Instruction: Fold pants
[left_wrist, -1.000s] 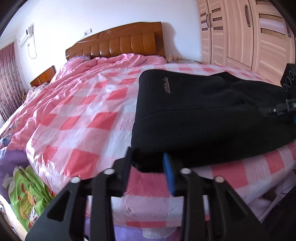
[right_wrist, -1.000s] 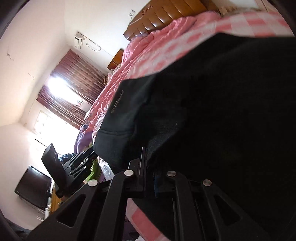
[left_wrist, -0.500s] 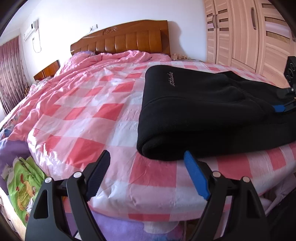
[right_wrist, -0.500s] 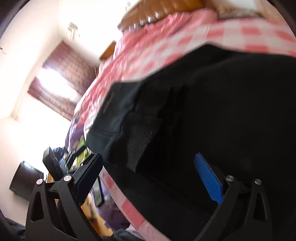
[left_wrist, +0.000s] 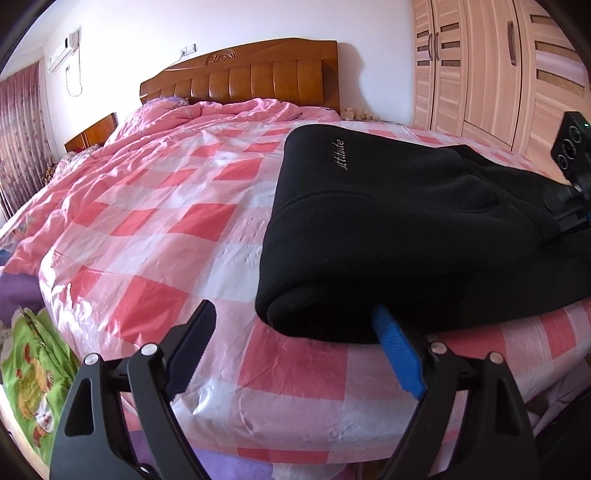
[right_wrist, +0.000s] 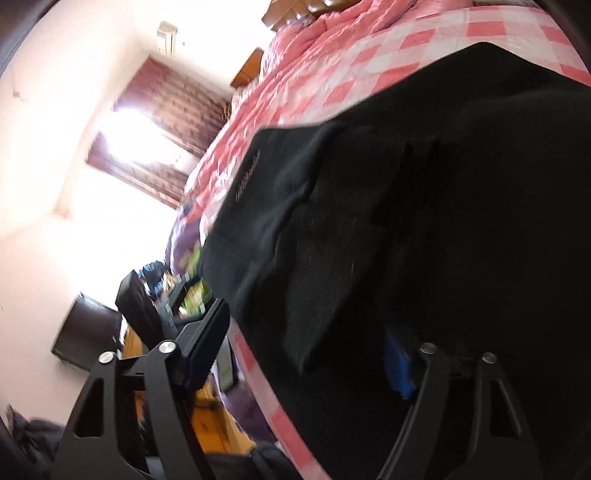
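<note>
The pants (left_wrist: 399, 236), black and folded into a thick bundle, are laid on the bed (left_wrist: 155, 236) near its foot edge, on the right half as seen from the left wrist view. A line of pale script is seen on the upper layer, and a rounded fold faces the left gripper (left_wrist: 295, 332).

The left gripper is spread wide. Its blue-padded finger (left_wrist: 397, 350) is pushed against or just under the near fold of the pants, while its black finger (left_wrist: 192, 343) is held over bare quilt, apart from the cloth. Nothing is clamped between them.

The right gripper (right_wrist: 306, 350) is likewise spread wide in its own blurred view. Its blue pad (right_wrist: 397, 365) is set against the dark cloth, partly hidden by it, and its other finger (right_wrist: 207, 339) is held off the bed's edge, clear of the pants. From the left view, the right gripper (left_wrist: 570, 218) is seen at the pants' far right side.

The bed is covered by a pink and red checked quilt. A wooden headboard (left_wrist: 251, 77) is seen behind it, a wardrobe (left_wrist: 498, 66) to the right, and curtains (left_wrist: 18, 136) to the left.
</note>
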